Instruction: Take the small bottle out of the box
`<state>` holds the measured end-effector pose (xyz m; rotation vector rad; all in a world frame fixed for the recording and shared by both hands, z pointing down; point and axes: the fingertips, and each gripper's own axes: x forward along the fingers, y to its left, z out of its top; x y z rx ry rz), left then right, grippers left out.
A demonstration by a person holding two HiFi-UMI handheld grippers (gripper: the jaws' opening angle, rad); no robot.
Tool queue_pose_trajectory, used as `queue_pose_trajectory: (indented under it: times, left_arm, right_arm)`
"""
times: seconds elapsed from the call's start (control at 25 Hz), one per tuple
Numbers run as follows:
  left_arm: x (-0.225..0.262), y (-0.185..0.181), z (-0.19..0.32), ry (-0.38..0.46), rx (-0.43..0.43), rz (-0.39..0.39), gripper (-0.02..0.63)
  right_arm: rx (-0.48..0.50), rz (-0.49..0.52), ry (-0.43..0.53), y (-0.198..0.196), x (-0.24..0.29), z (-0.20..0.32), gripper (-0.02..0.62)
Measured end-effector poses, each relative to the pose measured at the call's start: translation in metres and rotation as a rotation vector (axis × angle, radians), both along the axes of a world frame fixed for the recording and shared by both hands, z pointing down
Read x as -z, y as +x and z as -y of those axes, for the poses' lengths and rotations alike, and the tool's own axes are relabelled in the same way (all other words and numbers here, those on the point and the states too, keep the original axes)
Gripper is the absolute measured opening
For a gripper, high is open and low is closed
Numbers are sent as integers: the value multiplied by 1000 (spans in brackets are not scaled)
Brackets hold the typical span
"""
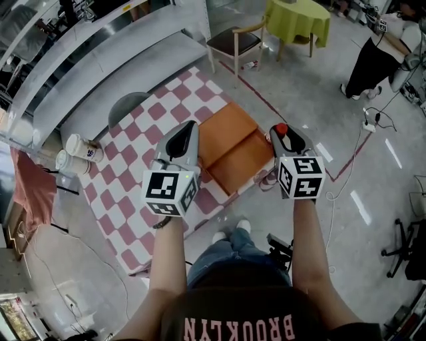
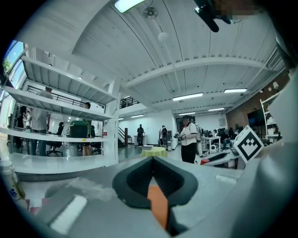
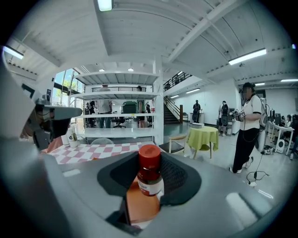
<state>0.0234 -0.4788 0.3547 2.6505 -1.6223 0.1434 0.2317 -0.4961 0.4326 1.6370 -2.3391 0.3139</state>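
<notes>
A small bottle [image 3: 150, 175] with a red cap and a white label stands upright between the jaws of my right gripper [image 3: 153, 183], which is shut on it. In the head view that right gripper [image 1: 285, 135] hangs just beyond the right edge of the open orange box [image 1: 229, 152], and the bottle's red cap [image 1: 281, 128] shows at its tip. The box lies on a red-and-white checked tablecloth [image 1: 130, 190]. My left gripper [image 1: 184, 132] is held over the box's left edge. Its jaws meet with nothing between them, and in the left gripper view [image 2: 152, 162] only a sliver of orange box shows below.
Two paper cups [image 1: 78, 154] lie at the table's left end. A grey round seat [image 1: 128, 106] stands behind the table, with a wooden chair [image 1: 234, 42] and a green-draped table [image 1: 297, 20] farther back. A person [image 1: 376, 53] stands at the far right. Cables run over the floor.
</notes>
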Motion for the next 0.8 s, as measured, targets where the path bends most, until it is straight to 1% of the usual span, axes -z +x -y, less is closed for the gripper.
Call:
queue_pose_trajectory:
  times: [0.16, 0.36, 0.56, 0.8]
  left_arm:
    - [23, -4, 2, 47, 5, -6, -3]
    - [54, -9, 5, 116, 21, -22, -3]
    - [85, -18, 3, 173, 36, -40, -3]
    - [120, -31, -7, 257, 40, -19, -3]
  right_arm:
    - [19, -17, 24, -5, 35, 1, 140]
    - [22, -9, 115, -11, 87, 1, 140]
    - [14, -8, 237, -18, 137, -5, 140]
    - [6, -1, 422, -31, 193, -22, 140]
